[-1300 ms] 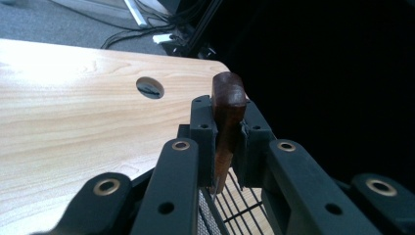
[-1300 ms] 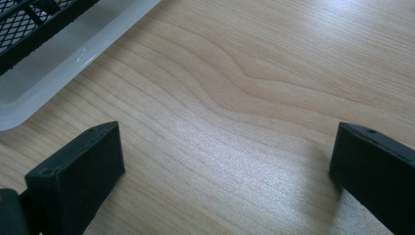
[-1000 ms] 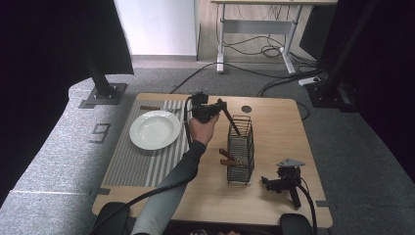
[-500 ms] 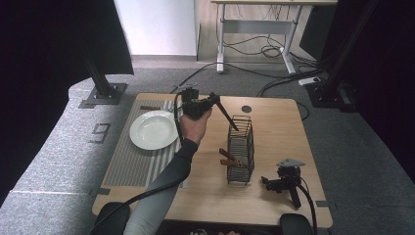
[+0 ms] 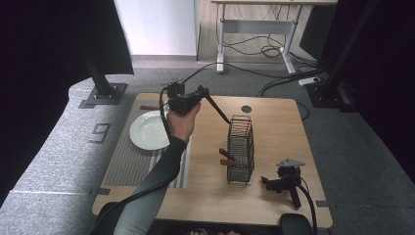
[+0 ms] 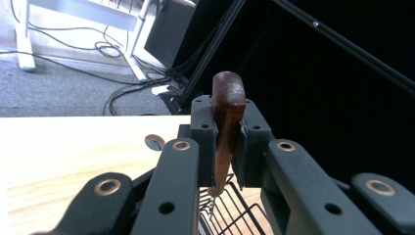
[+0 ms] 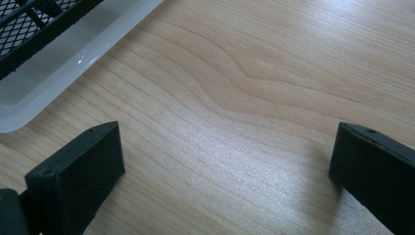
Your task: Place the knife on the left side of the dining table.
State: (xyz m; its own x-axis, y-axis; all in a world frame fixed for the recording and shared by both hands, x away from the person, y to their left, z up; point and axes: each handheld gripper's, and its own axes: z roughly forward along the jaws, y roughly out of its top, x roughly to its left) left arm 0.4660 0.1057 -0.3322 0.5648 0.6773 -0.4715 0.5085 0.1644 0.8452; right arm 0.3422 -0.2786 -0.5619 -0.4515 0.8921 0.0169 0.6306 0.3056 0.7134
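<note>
A dark wooden utensil hangs in the air at upper centre of the high view, slanting down toward the wire basket, its lower end near the basket's top rim. The left gripper has its jaws pinched on the handle. The step looks like lifting it out, or lowering it in; I cannot tell which. Next probably calls for carrying it toward the white plate at left. The right gripper rests on the counter, jaws spread.

Lab: black curtains, floor cables
</note>
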